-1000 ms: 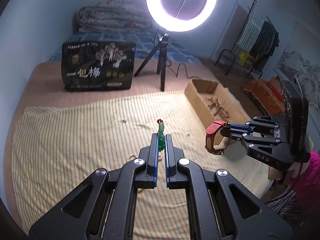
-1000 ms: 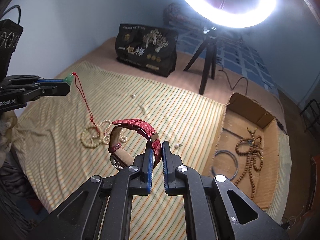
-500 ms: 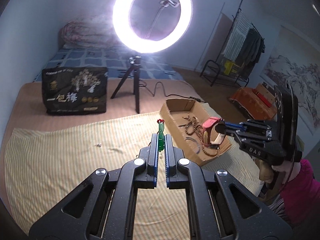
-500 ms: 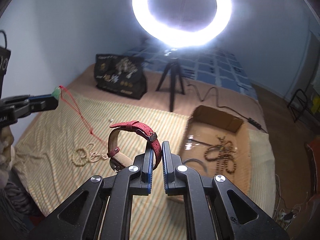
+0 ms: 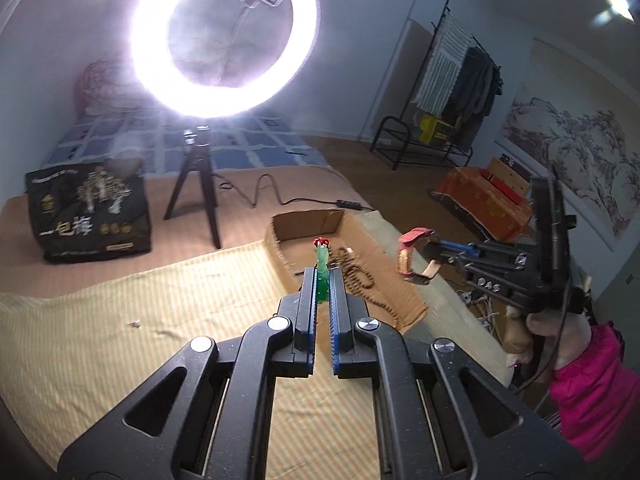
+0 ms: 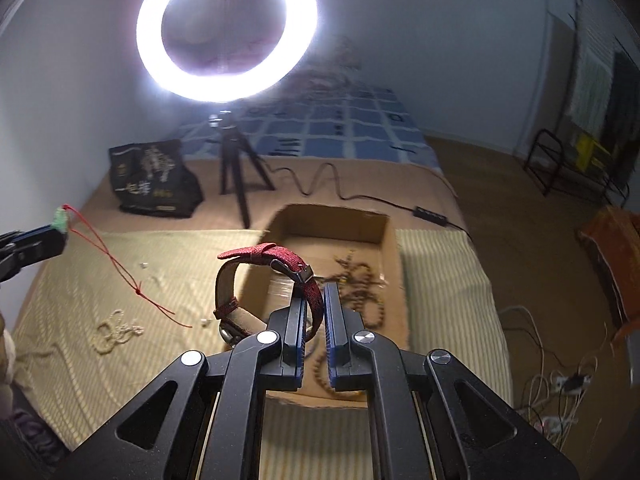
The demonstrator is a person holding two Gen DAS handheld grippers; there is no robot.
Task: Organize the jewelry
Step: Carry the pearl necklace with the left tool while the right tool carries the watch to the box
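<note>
My left gripper (image 5: 322, 276) is shut on a green pendant (image 5: 322, 264). Its red cord (image 6: 108, 258) hangs down in the right wrist view, where the left gripper (image 6: 60, 226) enters from the left. My right gripper (image 6: 316, 296) is shut on a red-strapped watch (image 6: 256, 280), held over the near end of the open cardboard box (image 6: 332, 216). The watch (image 5: 412, 254) and right gripper (image 5: 434, 246) also show in the left wrist view, over the box (image 5: 308, 220). Brown bead strands (image 6: 360, 280) lie in the box.
A pearl strand (image 6: 116, 330) lies on the striped cloth (image 6: 100, 264) left of the box. A ring light on a tripod (image 6: 232, 160) and a black bag (image 6: 154, 178) stand behind. A power cable (image 6: 360, 196) runs past the box's far side.
Both grippers have swung right with their loads. The watch now hangs over the box and the pendant has come nearer the box's left wall.
</note>
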